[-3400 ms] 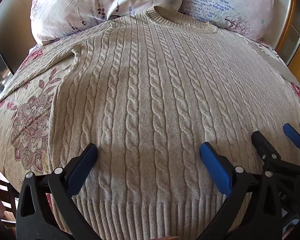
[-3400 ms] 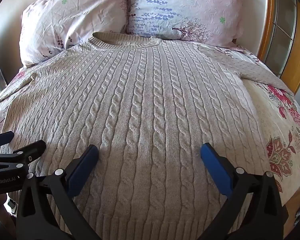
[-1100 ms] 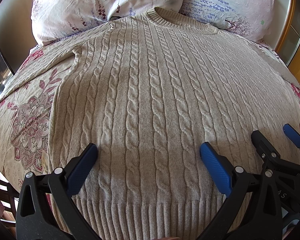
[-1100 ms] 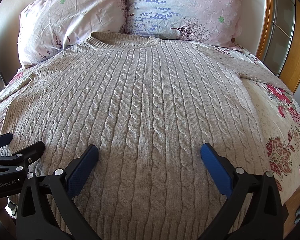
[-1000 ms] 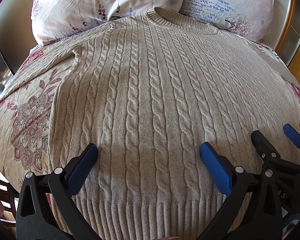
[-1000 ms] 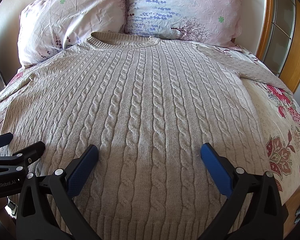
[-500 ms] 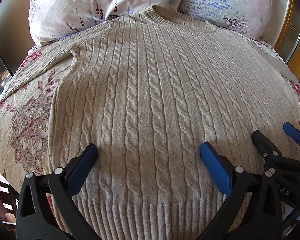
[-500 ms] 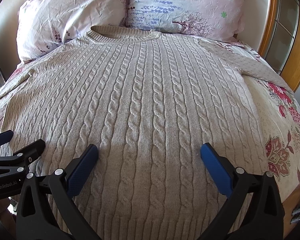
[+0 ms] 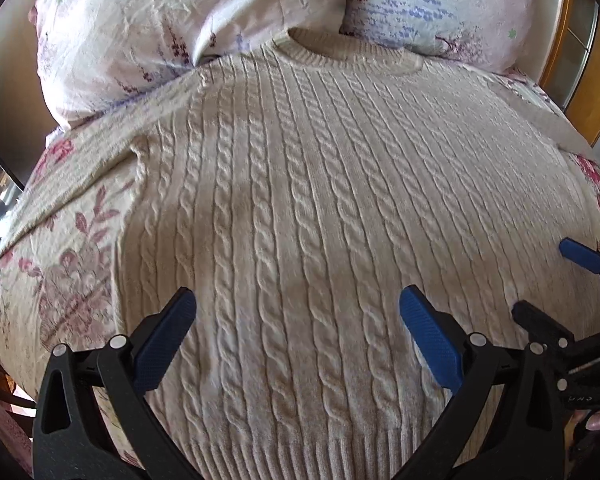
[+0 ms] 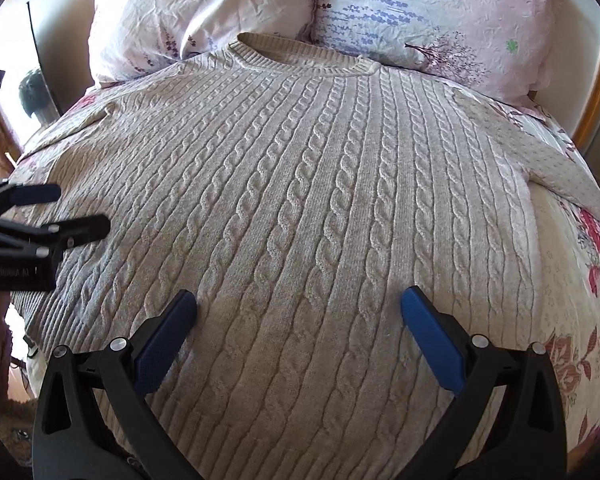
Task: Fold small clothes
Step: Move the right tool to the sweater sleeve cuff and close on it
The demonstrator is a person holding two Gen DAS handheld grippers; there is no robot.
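A cream cable-knit sweater (image 9: 300, 208) (image 10: 320, 200) lies flat on the bed, face up, collar toward the pillows and ribbed hem nearest me. Its sleeves spread out to both sides. My left gripper (image 9: 298, 312) hovers open over the lower left part of the sweater's body, nothing between its blue pads. My right gripper (image 10: 299, 312) hovers open over the lower right part. Each gripper shows in the other's view: the right one (image 9: 556, 284) at the right edge, the left one (image 10: 60, 210) at the left edge.
Two floral pillows (image 10: 204, 12) (image 10: 440, 16) lean at the head of the bed. A flowered bedspread (image 9: 60, 264) (image 10: 572, 320) shows on both sides of the sweater. A wooden frame (image 10: 596, 92) stands at the right. A fingertip (image 9: 596, 420) shows at the lower right.
Both grippers have moved forward and risen over the sweater, so the pillows fill more of the top. The left gripper sits higher in the right wrist view. Both stay open.
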